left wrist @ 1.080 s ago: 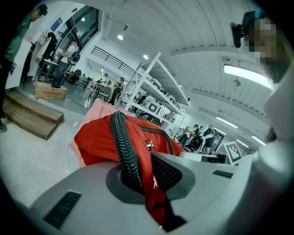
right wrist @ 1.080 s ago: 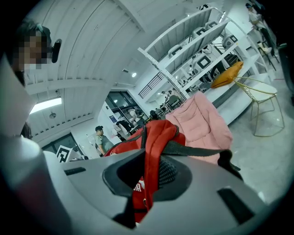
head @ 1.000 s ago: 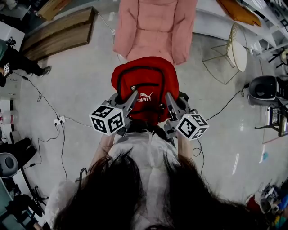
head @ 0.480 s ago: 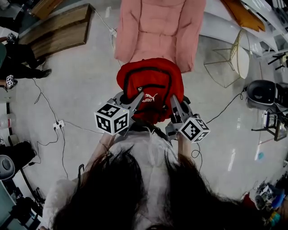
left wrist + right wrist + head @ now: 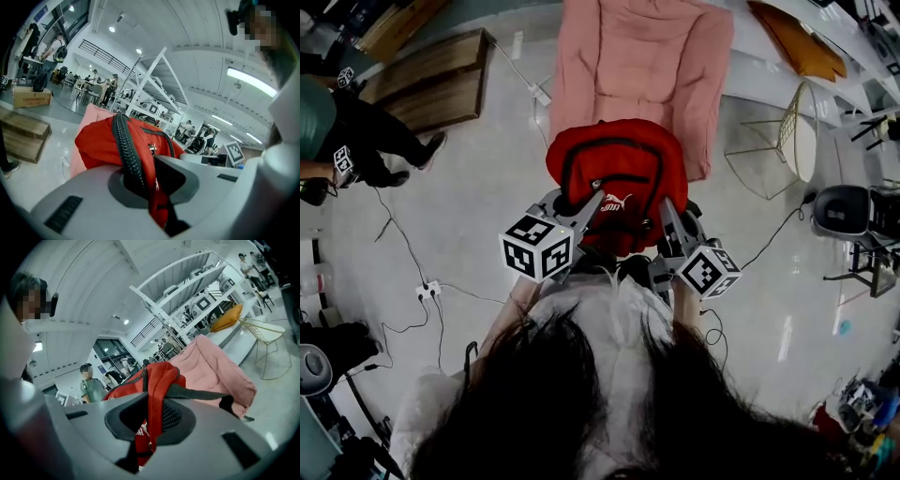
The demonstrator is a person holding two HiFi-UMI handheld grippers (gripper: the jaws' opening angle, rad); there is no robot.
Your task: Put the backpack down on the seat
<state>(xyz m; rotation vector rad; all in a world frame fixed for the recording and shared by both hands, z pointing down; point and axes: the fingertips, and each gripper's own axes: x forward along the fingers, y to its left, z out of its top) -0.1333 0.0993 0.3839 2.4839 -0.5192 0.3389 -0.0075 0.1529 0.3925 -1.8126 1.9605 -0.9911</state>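
A red backpack [image 5: 619,173] with black zips hangs in the air between my two grippers, just over the near edge of the pink cushioned seat [image 5: 642,56]. My left gripper [image 5: 592,199] is shut on the backpack's left side, pinching red fabric and a black zip [image 5: 124,145]. On the other side my right gripper [image 5: 664,212] is shut on red fabric and a black strap [image 5: 197,393]. The left gripper view shows the backpack [image 5: 101,138] filling the jaws [image 5: 150,185], with the seat [image 5: 88,115] behind. The right gripper view shows the backpack [image 5: 157,373] in front of the seat [image 5: 213,369].
A low wooden platform [image 5: 431,80] lies at the back left. A wire-frame chair [image 5: 787,127] stands right of the seat, a black round machine [image 5: 844,206] further right. Cables and a power strip [image 5: 427,291] cross the floor on the left, where a person [image 5: 356,141] stands.
Both grippers have carried the backpack forward, closer to the pink seat, so it now overlaps the seat's front edge. The person at the left has come further into view.
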